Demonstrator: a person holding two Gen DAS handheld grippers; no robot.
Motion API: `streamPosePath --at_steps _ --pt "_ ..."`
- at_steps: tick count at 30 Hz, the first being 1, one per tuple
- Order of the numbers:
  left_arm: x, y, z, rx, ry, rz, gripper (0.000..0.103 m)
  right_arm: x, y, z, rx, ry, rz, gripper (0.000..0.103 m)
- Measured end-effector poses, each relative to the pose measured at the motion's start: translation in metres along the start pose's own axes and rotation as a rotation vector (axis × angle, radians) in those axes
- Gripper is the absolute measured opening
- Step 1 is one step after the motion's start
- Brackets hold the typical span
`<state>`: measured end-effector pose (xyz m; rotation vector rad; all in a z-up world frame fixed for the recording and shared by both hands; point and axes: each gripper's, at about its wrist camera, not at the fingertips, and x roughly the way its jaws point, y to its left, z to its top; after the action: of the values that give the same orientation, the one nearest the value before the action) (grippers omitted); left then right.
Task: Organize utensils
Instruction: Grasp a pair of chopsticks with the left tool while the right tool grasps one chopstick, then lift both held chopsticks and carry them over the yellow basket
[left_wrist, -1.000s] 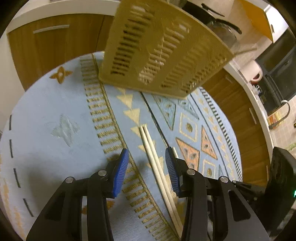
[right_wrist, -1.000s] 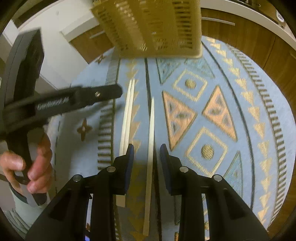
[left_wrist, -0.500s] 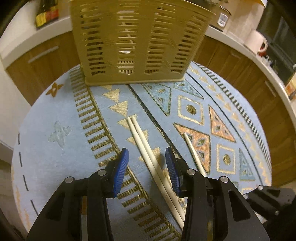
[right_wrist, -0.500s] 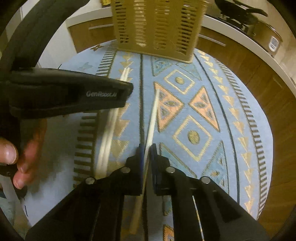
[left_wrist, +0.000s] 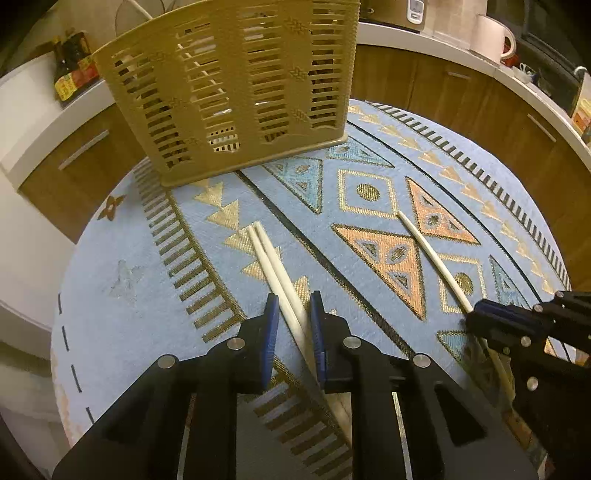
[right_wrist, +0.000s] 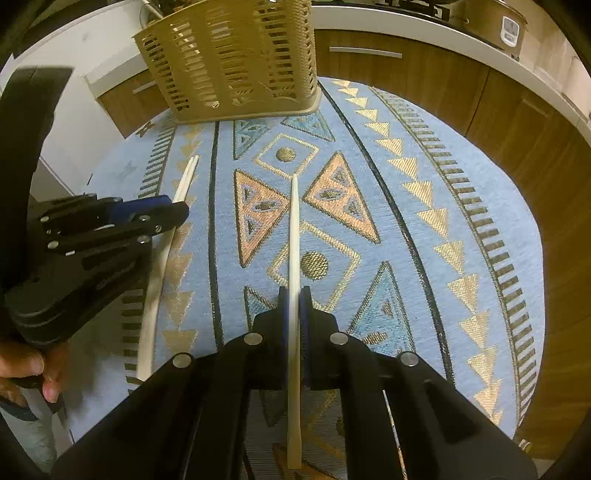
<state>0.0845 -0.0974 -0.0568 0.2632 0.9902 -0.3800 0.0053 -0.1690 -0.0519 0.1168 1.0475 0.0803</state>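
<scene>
Clamping a single chopstick (right_wrist: 294, 236) between its pads, the right gripper (right_wrist: 294, 295) is lying in line with it: the stick's long axis is running straight from the gripper toward the far basket (right_wrist: 229, 59), its thin tip pointing that way, the thick end passing back under the fingers. The left gripper (left_wrist: 291, 314) is straddling a pair of chopsticks (left_wrist: 275, 266); its jaws have just been closing and now stand narrow, the pair between them, the right pad touching, the left pad seemingly just clear, so I judge that grip not yet firm. This pair is also pointing far, slanting left toward the basket. Both grippers are sitting near the worktop's near side, the right one well apart to the right of the left. Between the sticks and the basket the patterned cloth (left_wrist: 369, 192) is lying bare, giving open room; the round worktop's edge is curving close on either side.
</scene>
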Motion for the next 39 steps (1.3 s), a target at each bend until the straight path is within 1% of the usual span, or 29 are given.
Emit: streamPosePath --at_steps 3,6,10,12,17,19,20,21,22,24,26,30,32,33,35,36,37,38,39 --pt "-0.002 0.008 -0.004 -0.014 0.000 -0.047 0.011 -0.001 -0.001 0.001 0.016 0.002 0.015 0.004" --pt "-0.005 0.023 -0.010 -0.056 0.014 -0.097 0.010 -0.002 -0.004 0.002 0.034 0.003 0.029 0.004" --pt "-0.007 0.039 -0.016 -0.102 0.029 -0.128 0.010 0.000 -0.009 0.007 0.050 0.008 0.026 0.005" --pt "-0.007 0.044 -0.017 -0.102 0.043 -0.151 0.010 0.002 -0.009 0.008 0.043 0.025 0.029 0.005" --pt "-0.005 0.044 -0.014 -0.076 0.074 -0.170 0.013 0.006 -0.009 0.013 0.033 0.060 0.045 0.006" --pt "-0.004 0.042 -0.010 -0.062 0.090 -0.192 0.017 0.007 -0.010 0.016 0.037 0.078 0.065 0.011" --pt "-0.002 0.041 -0.008 -0.056 0.101 -0.200 0.017 0.008 -0.012 0.019 0.040 0.093 0.084 0.013" --pt "-0.001 0.041 -0.006 -0.051 0.108 -0.203 0.017 0.009 -0.013 0.022 0.040 0.103 0.094 0.017" --pt "0.001 0.041 -0.004 -0.042 0.116 -0.203 0.017 0.010 -0.013 0.025 0.038 0.110 0.096 0.022" --pt "0.004 0.039 0.003 -0.016 0.137 -0.201 0.017 0.011 -0.012 0.034 0.012 0.115 0.067 0.026" --pt "0.007 0.037 0.008 0.007 0.157 -0.203 0.019 0.014 -0.011 0.041 -0.011 0.125 0.048 0.026" --pt "0.014 0.030 0.018 0.068 0.216 -0.213 0.024 0.024 -0.008 0.053 -0.025 0.174 0.080 0.026" --pt "0.016 0.026 0.022 0.097 0.237 -0.207 0.025 0.026 -0.005 0.057 -0.045 0.188 0.069 0.026" --pt "0.017 0.024 0.024 0.118 0.252 -0.206 0.025 0.027 -0.003 0.059 -0.056 0.196 0.063 0.024" --pt "0.020 0.018 0.026 0.148 0.271 -0.199 0.025 0.029 0.001 0.061 -0.085 0.215 0.031 0.018" --pt "0.020 0.016 0.027 0.171 0.279 -0.184 0.025 0.030 0.004 0.061 -0.101 0.221 0.011 0.013" --pt "0.020 0.012 0.027 0.192 0.282 -0.162 0.023 0.031 0.006 0.061 -0.119 0.227 -0.011 0.009" --pt "0.021 0.009 0.027 0.205 0.281 -0.143 0.021 0.032 0.008 0.061 -0.128 0.230 -0.020 0.007" --pt "0.021 0.004 0.027 0.224 0.277 -0.112 0.017 0.032 0.009 0.061 -0.135 0.232 -0.026 0.006"
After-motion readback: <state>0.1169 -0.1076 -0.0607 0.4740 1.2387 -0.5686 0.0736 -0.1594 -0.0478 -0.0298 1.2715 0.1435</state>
